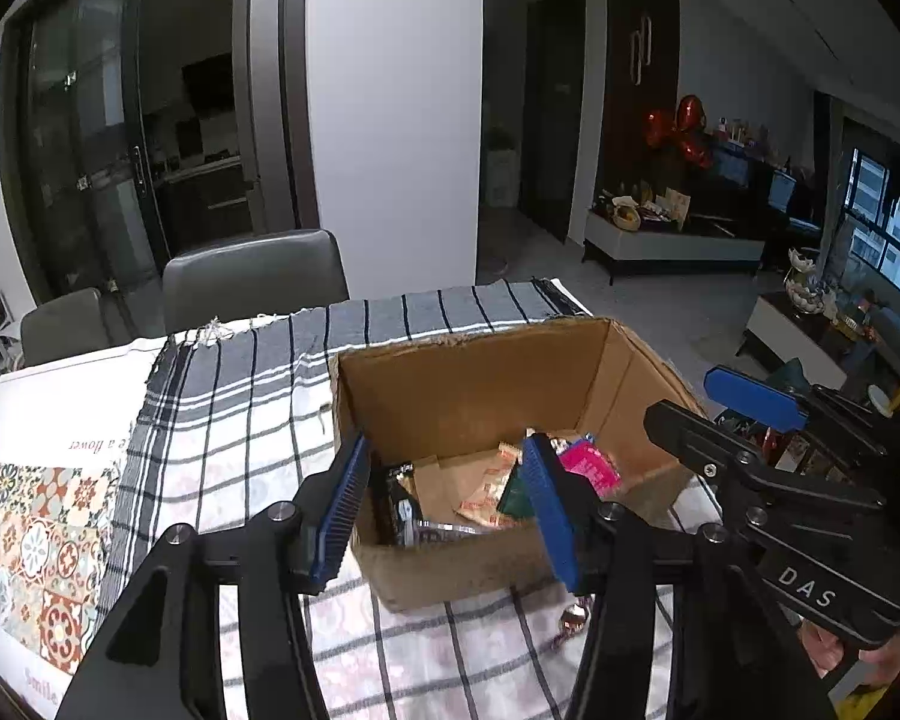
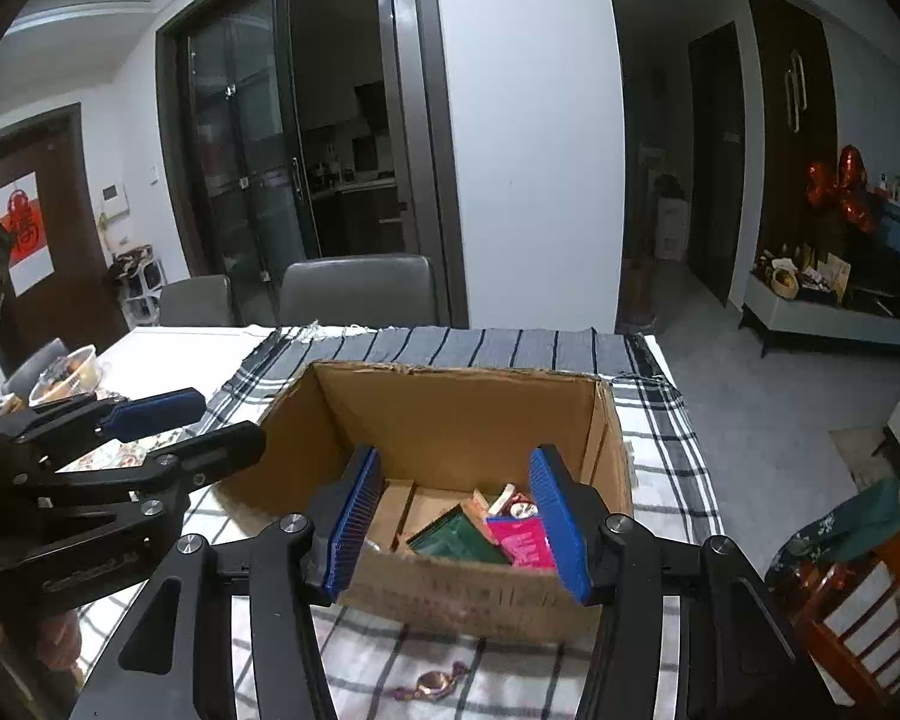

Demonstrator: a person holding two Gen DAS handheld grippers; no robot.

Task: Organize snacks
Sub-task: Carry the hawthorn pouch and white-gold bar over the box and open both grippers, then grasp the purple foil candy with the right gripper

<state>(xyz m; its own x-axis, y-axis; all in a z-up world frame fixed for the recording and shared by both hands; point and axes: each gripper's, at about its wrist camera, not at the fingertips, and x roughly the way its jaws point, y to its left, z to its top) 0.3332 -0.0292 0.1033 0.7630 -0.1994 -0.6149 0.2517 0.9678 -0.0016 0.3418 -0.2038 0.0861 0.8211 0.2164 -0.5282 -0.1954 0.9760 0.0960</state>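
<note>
Nearest the cameras, both grippers hang over the near edge of the cardboard box (image 2: 450, 420), each with its fingers parted and nothing between them: the left gripper (image 1: 447, 510) toward the box's left side, the right gripper (image 2: 456, 525) toward its right. Just below them a small wrapped candy (image 2: 432, 683) lies loose on the checked cloth (image 2: 672, 468) that covers the surface, touching nothing else and outside the box.

The likely slip, as I judge it, is that this candy gets missed or nudged away: it sits low and close under the fingers, and its twisted wrapper ends give little to pinch. A careless reach could also catch the box wall and drag the box along the cloth.

Inside the box the snacks lie flat in a loose heap: a pink packet (image 2: 525, 546), a dark green packet (image 2: 456, 540), an orange-printed sachet (image 1: 486, 492) and a dark packet (image 1: 399, 504) against the left wall. Beyond stand grey chairs (image 2: 354, 288)
</note>
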